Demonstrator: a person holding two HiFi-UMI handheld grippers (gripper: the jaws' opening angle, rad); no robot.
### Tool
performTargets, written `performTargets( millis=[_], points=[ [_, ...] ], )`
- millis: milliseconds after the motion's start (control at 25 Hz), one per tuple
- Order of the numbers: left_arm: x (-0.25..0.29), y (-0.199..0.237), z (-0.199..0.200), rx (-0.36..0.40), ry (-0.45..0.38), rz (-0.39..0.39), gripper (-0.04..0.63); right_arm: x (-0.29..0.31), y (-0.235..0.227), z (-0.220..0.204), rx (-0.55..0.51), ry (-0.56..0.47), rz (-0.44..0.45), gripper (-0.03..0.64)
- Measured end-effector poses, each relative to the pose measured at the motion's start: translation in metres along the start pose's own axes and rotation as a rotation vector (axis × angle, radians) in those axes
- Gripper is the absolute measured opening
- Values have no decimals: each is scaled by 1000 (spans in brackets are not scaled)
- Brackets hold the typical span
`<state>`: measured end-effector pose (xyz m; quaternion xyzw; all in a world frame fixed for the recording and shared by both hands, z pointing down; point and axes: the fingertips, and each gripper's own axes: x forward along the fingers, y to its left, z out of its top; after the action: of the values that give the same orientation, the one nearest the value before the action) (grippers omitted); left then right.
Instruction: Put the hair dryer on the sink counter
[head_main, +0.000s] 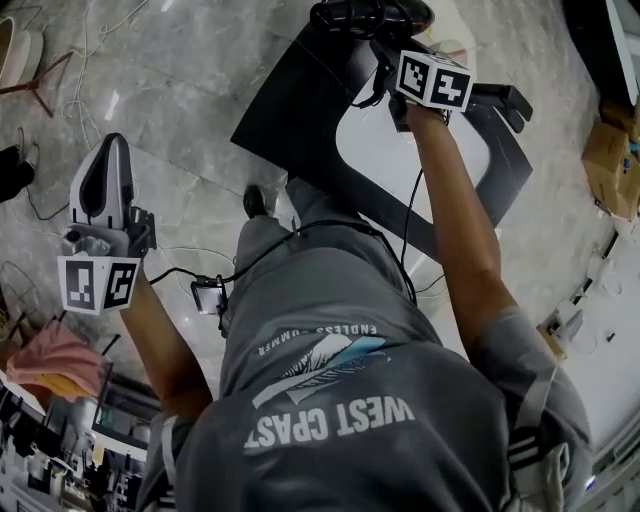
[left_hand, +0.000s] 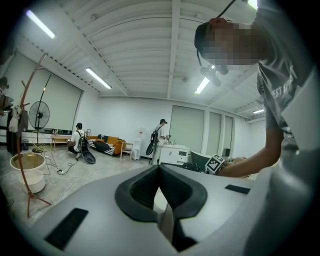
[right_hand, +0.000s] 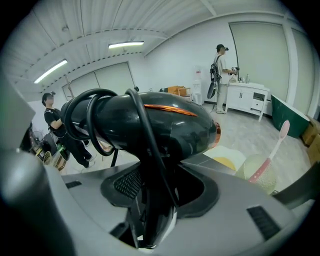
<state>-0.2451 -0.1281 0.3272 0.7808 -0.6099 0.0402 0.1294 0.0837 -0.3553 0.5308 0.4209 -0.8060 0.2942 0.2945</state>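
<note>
Right gripper: jaws clamped on the handle of the hair dryer, which stands up between the pads with its barrel lying crosswise above them. The cord is looped round the rear of the barrel, probably so that nothing trails during the carry. A grip on the handle leaves the barrel free to be set down first.

In the head view, the dryer is in the air at the far side of the black sink counter, not yet resting on it. The gripper points downward toward that surface, so the placing appears to be under way.

Left gripper: jaws together with nothing between them. It is held at the person's left over the floor, well apart from the counter, and appears to have no part in this step.

Containers:
- The white basin set in the counter shows nothing in its visible part.
- A pale cup beyond the dryer's nozzle holds a pink toothbrush, leaning.
</note>
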Motion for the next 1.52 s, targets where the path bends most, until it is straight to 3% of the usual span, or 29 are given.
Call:
performTargets(
  millis=[560,1520],
  points=[
    [18,10,-14,-10,27,18,15,59,-26,-21,-34,108,-47,212],
    [9,10,-22,-4,39,17,15,89,-43,-53,-77,225,-127,216]
  ],
)
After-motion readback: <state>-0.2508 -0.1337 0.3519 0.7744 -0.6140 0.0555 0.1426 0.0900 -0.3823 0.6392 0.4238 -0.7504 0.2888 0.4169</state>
